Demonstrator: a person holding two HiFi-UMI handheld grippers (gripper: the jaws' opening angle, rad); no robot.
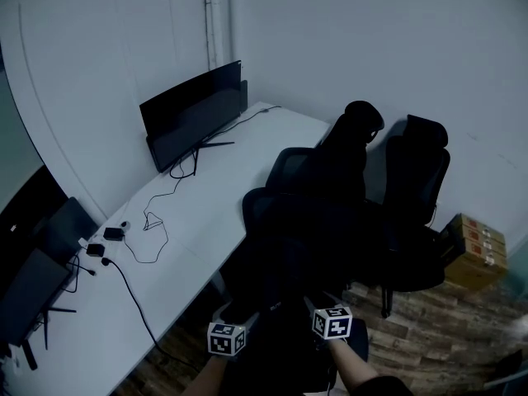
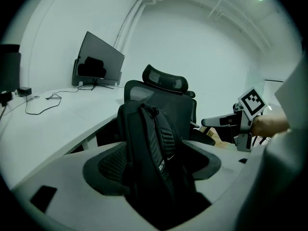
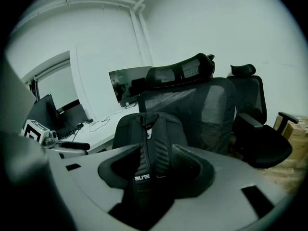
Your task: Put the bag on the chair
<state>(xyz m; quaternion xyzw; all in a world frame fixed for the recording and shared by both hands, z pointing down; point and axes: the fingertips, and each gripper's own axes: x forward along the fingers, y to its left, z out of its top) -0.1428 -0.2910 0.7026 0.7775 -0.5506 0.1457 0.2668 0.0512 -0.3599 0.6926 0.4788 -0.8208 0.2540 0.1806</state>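
Well, my left gripper (image 2: 159, 174) and right gripper (image 3: 151, 177) each have their jaws pinched onto a shoulder strap of the bag (image 3: 159, 129) — it stands upright, long axis vertical, straight ahead of both. Just beyond it waits the chair (image 3: 192, 97), backrest behind — desk (image 1: 206, 213) off left, wooden floor (image 1: 429, 312) below

Head view looks down; gripper views share bag (image 2: 153, 150).
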